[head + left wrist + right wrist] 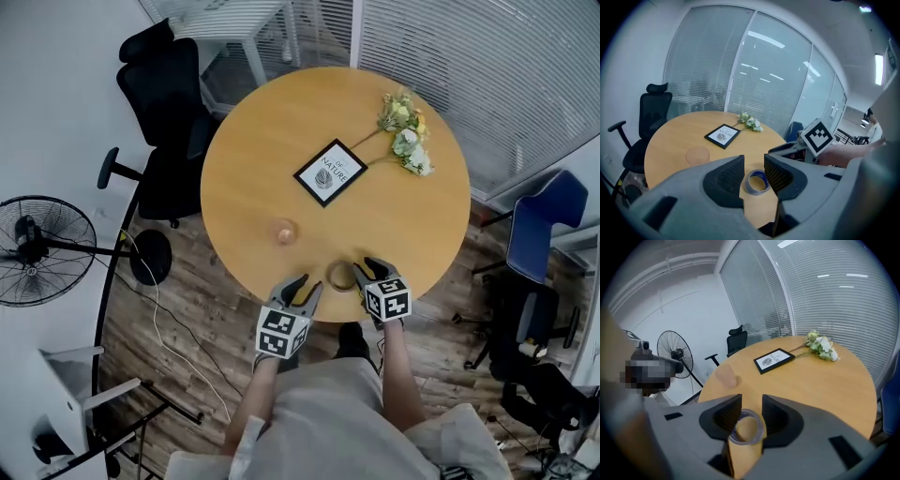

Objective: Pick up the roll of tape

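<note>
The roll of tape point(340, 276) lies flat near the front edge of the round wooden table point(253, 159). It sits between my two grippers. My right gripper point(367, 270) is just right of the roll. In the right gripper view the roll point(746, 428) shows low in the gap between the open jaws of that gripper point(751, 411), right at their tips; I cannot tell if they touch it. My left gripper point(307, 287) is at the table edge, left of the roll. Its jaws point(753, 173) are open, and the roll point(756, 182) shows beyond them on the table.
A black-framed picture point(330, 172) lies mid-table, a bunch of flowers point(405, 131) at the far right, a clear cup point(285, 231) left of the roll. Around the table stand a black office chair point(164, 122), a floor fan point(37, 248) and a blue chair point(544, 225).
</note>
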A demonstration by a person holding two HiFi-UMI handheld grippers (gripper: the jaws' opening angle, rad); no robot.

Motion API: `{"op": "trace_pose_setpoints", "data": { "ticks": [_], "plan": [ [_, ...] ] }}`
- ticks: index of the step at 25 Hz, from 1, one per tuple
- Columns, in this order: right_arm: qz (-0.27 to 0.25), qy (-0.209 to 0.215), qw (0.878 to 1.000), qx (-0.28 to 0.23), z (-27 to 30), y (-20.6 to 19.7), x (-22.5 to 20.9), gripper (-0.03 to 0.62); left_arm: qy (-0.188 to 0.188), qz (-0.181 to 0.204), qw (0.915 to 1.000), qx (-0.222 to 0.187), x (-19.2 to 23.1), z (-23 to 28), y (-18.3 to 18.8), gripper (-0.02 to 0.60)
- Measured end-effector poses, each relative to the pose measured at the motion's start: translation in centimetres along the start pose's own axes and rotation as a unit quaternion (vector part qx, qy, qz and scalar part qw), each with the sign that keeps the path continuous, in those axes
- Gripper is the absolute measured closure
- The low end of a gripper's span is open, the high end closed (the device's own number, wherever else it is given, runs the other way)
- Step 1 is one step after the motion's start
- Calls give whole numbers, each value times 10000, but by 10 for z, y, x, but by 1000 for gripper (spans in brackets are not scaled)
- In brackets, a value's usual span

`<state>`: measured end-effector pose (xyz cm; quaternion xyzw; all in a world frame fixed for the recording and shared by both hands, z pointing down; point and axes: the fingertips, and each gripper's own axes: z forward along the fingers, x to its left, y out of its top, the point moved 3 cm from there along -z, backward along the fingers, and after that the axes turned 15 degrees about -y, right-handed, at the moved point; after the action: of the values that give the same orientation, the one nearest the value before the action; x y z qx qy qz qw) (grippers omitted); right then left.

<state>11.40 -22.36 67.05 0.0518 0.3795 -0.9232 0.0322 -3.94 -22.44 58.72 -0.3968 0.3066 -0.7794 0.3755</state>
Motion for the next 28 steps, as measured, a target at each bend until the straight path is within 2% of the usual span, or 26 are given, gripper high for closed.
{"op": "trace_pose_setpoints", "data": {
  "ticks": [8, 11, 14, 22, 28],
  "plan": [
    [-430, 134, 9973, 588, 32, -34, 2, 462, 227, -94, 9997, 81, 4, 6, -4, 462],
    [-748, 176, 9940, 776, 42, -41, 4, 461, 367, -152, 9992, 32, 9, 2, -4, 462],
    [-842, 290, 9918, 922, 50, -47, 5, 459, 531, -247, 9983, -36, 14, -3, -6, 462],
    [-1420, 418, 9803, 1306, 71, -66, 10, 459, 964, -446, 9941, -211, 24, -16, -10, 462],
    [-1732, 316, 9708, 1630, 76, -74, 6, 463, 1232, -590, 9899, -367, 26, -25, -19, 462]
  ]
}}
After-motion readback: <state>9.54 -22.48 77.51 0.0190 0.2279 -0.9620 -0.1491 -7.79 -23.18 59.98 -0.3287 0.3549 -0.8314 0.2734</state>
